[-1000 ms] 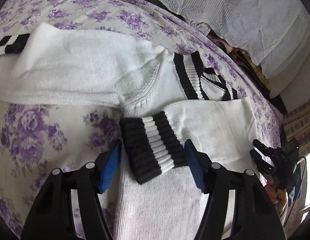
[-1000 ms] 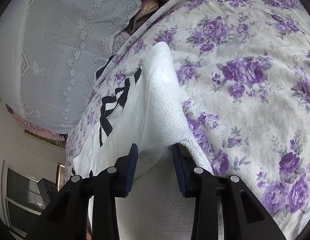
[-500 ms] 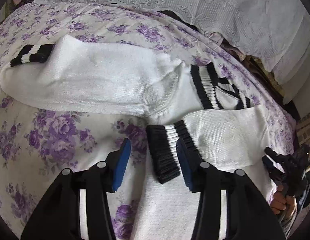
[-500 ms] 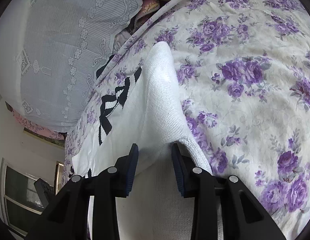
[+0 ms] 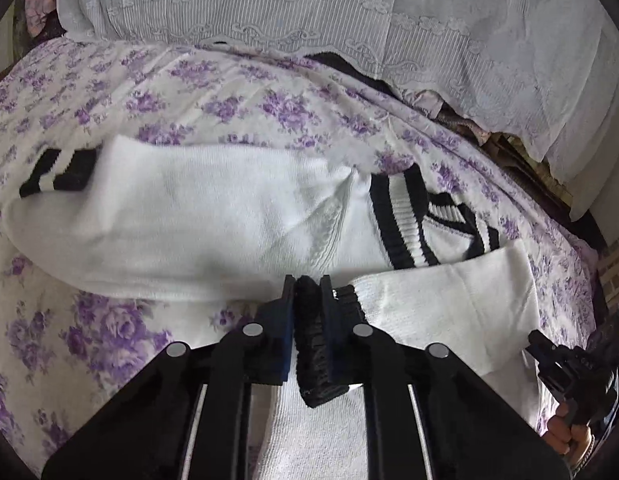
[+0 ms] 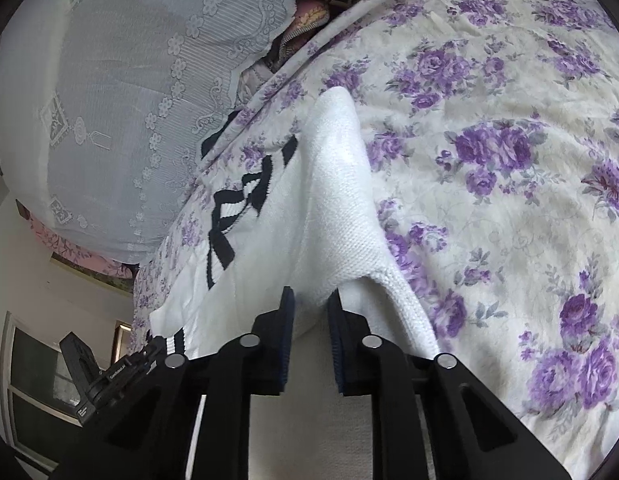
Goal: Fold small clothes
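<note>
Left hand-held gripper [image 5: 308, 285] clamped on the sweater's striped cuff [image 5: 315, 340]; right hand-held gripper [image 6: 310, 298] pinching a white sweater fold [image 6: 337, 216]

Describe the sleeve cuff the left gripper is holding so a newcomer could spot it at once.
On the purple-flowered bedspread lies a white knit sweater. Its nearer sleeve is folded across the body, and the left gripper is shut on that sleeve's black ribbed cuff. The other striped cuff lies far off to the left, flat and untouched.
</note>
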The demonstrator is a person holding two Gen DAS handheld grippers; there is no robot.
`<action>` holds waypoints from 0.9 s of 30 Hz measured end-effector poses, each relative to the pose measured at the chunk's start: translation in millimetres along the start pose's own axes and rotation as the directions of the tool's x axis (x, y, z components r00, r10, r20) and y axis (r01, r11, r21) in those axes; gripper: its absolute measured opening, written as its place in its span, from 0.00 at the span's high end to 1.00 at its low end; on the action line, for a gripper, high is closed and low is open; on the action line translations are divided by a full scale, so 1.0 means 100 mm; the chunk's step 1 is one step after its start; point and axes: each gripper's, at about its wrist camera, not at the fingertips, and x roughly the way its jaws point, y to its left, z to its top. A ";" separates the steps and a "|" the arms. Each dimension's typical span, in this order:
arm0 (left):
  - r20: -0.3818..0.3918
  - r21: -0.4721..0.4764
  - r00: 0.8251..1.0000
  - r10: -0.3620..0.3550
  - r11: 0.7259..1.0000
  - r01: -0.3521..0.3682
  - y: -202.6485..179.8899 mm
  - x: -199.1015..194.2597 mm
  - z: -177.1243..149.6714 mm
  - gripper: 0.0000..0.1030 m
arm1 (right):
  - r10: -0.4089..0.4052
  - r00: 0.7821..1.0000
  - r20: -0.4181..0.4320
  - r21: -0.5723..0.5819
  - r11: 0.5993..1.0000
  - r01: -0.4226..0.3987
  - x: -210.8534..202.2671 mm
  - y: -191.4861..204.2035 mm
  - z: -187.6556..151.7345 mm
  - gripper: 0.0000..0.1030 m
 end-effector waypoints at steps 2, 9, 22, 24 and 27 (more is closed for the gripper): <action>0.043 0.027 0.999 0.020 0.999 -0.021 -0.10 -0.05 0.09 0.90 | -0.005 1.000 0.000 -0.033 0.999 0.005 0.00 0.10 -0.03 0.84; 0.011 0.162 0.969 0.245 0.956 -0.244 -0.20 0.45 -0.17 0.82 | -0.137 0.988 -0.065 -0.057 0.989 0.133 0.08 0.01 -0.05 0.90; 0.028 0.285 0.994 0.109 0.952 -0.113 -0.60 0.37 -0.22 0.39 | -0.324 0.946 -0.006 -0.161 0.934 0.319 0.44 0.23 0.43 0.94; -0.010 0.283 0.991 0.133 0.951 -0.125 -0.53 0.54 -0.29 0.38 | -0.267 0.963 -0.016 -0.128 0.956 0.263 0.47 -0.01 0.45 1.00; 0.008 0.284 0.993 0.121 0.952 -0.118 -0.54 0.47 -0.27 0.38 | -0.284 0.959 -0.005 -0.129 0.951 0.281 0.35 0.06 0.45 1.00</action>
